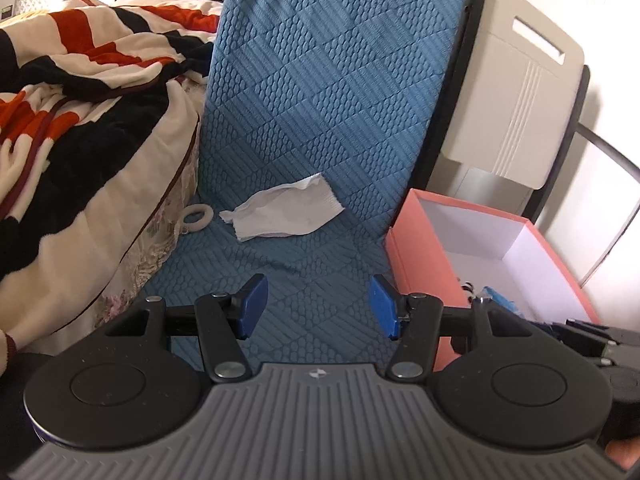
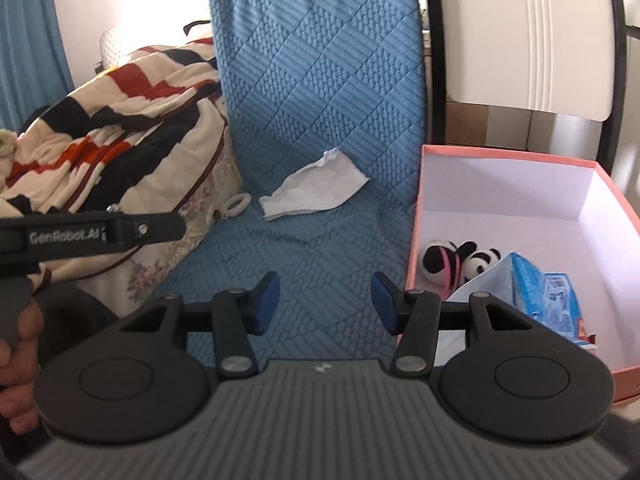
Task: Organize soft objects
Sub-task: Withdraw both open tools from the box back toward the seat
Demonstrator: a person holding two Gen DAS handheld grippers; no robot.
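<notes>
A crumpled white tissue (image 1: 282, 214) lies on the blue quilted seat cover (image 1: 320, 128); it also shows in the right wrist view (image 2: 314, 188). A small white fabric ring (image 1: 196, 216) lies left of it, also seen from the right (image 2: 236, 204). A pink box (image 2: 524, 248) stands to the right, holding a panda plush (image 2: 460, 262), a pale blue cloth and a blue tissue pack (image 2: 548, 296). My left gripper (image 1: 318, 306) is open and empty above the seat, short of the tissue. My right gripper (image 2: 324, 304) is open and empty beside the box's left wall.
A striped red, black and cream blanket (image 1: 80, 120) is heaped on the left. A white plastic panel (image 1: 516, 88) and black frame stand behind the pink box (image 1: 492, 248). The left gripper's black arm (image 2: 100, 232) crosses the right wrist view at left.
</notes>
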